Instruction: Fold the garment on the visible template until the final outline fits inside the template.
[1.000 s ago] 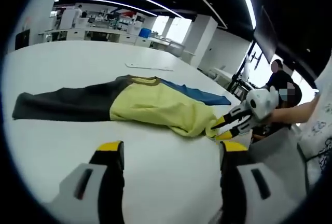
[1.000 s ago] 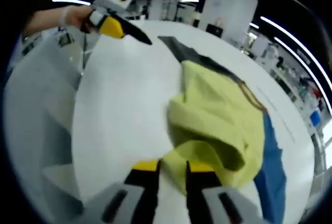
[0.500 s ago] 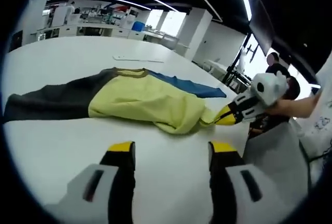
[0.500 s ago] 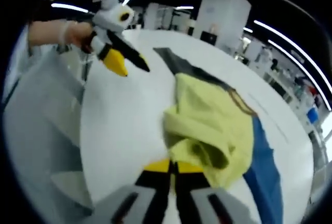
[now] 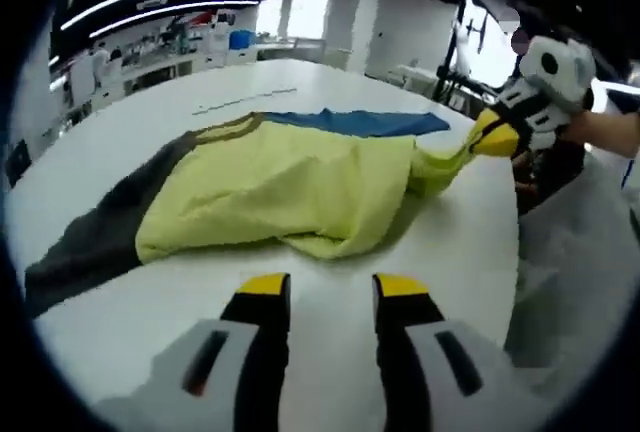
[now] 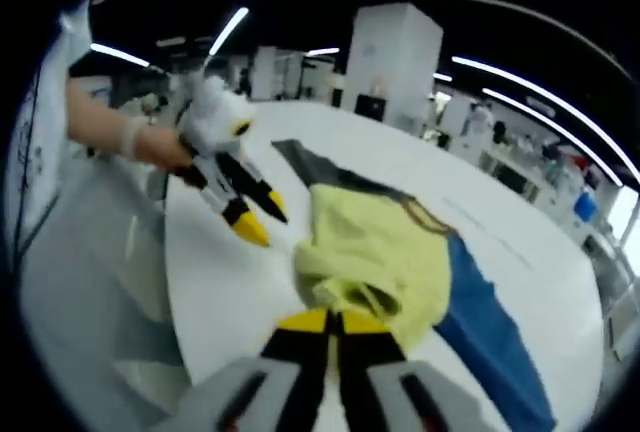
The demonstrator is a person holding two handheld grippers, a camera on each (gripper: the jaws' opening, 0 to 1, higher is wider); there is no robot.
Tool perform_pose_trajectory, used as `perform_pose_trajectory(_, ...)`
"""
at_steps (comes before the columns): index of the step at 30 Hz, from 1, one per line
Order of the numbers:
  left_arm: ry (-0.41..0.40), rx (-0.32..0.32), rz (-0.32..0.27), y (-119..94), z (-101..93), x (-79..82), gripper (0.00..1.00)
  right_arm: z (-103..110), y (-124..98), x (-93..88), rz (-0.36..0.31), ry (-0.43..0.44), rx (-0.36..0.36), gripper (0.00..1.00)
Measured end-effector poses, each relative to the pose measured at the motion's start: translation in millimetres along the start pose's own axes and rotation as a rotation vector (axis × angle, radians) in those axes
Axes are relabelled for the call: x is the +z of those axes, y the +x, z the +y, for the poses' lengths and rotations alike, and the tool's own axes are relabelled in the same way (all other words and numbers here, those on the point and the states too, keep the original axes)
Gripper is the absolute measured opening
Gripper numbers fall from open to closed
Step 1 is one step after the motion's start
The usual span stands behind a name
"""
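Observation:
The garment lies on a white table (image 5: 120, 332), with a yellow body (image 5: 290, 187), a dark grey sleeve (image 5: 90, 247) and a blue sleeve (image 5: 350, 122). In the left gripper view my left gripper (image 5: 332, 290) is open and empty, just short of the yellow edge. My right gripper (image 5: 492, 138) is shut on a corner of the yellow hem, holding it off the table. In the right gripper view the right gripper (image 6: 335, 322) pinches bunched yellow cloth (image 6: 375, 262). The left gripper (image 6: 258, 224) hovers over the table to the left, held by a hand.
A thin pale line (image 5: 245, 102) marks the table beyond the garment. The table's edge (image 5: 515, 252) runs at the right, with a person beside it. Desks and pillars (image 6: 395, 57) stand far behind. Bare table surface (image 6: 210, 292) lies left of the garment.
The right gripper has raised the yellow hem off the table. The left gripper has come closer to the garment, and its jaws stand narrower than before.

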State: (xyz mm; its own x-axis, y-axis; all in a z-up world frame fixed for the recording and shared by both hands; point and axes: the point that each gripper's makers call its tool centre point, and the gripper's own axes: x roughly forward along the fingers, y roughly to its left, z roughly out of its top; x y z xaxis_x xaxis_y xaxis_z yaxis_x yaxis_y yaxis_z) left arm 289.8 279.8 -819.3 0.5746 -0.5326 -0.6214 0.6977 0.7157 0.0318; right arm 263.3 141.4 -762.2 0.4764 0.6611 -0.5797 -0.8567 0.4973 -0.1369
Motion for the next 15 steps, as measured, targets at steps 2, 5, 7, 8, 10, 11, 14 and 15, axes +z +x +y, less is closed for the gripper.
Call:
perform_pose_trajectory(2, 0.071, 0.01, 0.003, 6, -0.5, 2.7, 0.25, 0, 0, -0.9, 0.0, 0.006, -0.004, 0.0)
perform_pose_trajectory(5, 0.182, 0.039, 0.033, 13, 2.0, 4.3, 0.25, -1, -1, -1.9, -0.001, 0.013, -0.007, 0.0)
perform_pose_trajectory(7, 0.214, 0.027, 0.044, 18, 2.2, 3.4, 0.24, -1, -1, -2.4, 0.0, 0.016, -0.009, 0.0)
perform_pose_trajectory(8, 0.232, 0.012, 0.046, 19, -3.4, 7.0, 0.23, -2, -1, -2.9, 0.001, 0.018, -0.01, 0.0)
perform_pose_trajectory(10, 0.223, 0.004, 0.05, 23, -6.9, 5.4, 0.21, -3, -1, -3.0, -0.002, 0.023, -0.014, 0.0)
perform_pose_trajectory(11, 0.238, 0.007, 0.048, 23, -7.1, 5.9, 0.2, -2, -1, -3.0, -0.001, 0.026, -0.014, 0.0)
perform_pose_trajectory(14, 0.23, 0.004, 0.048, 29, -6.0, 7.9, 0.15, -4, -1, -4.1, -0.003, 0.034, -0.021, 0.0)
perform_pose_trajectory(15, 0.223, 0.004, 0.051, 30, -5.4, 8.2, 0.13, -4, -1, -4.3, -0.004, 0.036, -0.022, 0.0)
